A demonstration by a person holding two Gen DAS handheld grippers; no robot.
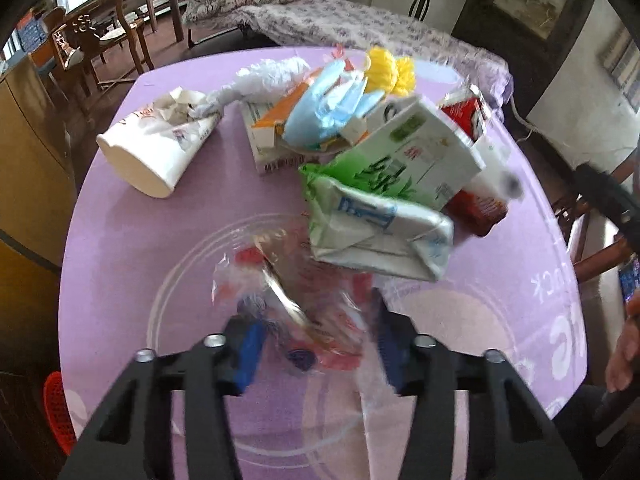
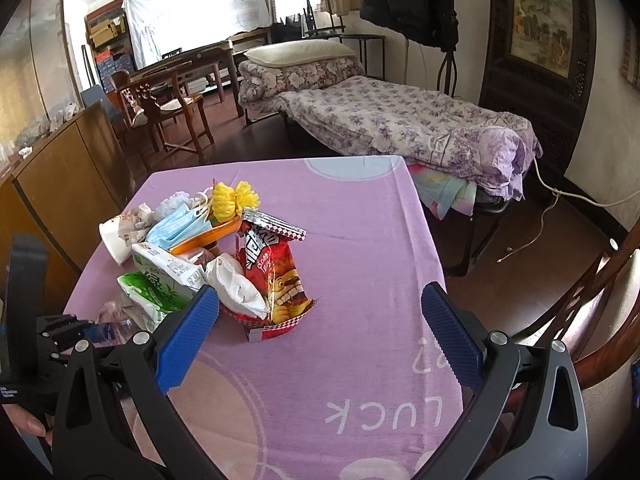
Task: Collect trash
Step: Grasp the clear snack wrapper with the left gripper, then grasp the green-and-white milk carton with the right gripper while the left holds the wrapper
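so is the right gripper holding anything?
No, the right gripper stands wide open over bare purple tablecloth, nothing between its pads.

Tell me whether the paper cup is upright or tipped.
Tipped. The paper cup lies on its side on the table, base toward the camera, crumpled paper stuffed in its mouth.

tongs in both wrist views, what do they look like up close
Both tongs, left and right, have black angular arms with cut-out slots and silver round bolts. The fingers carry blue pads with a fine knurled texture. No cables or sleeves show.
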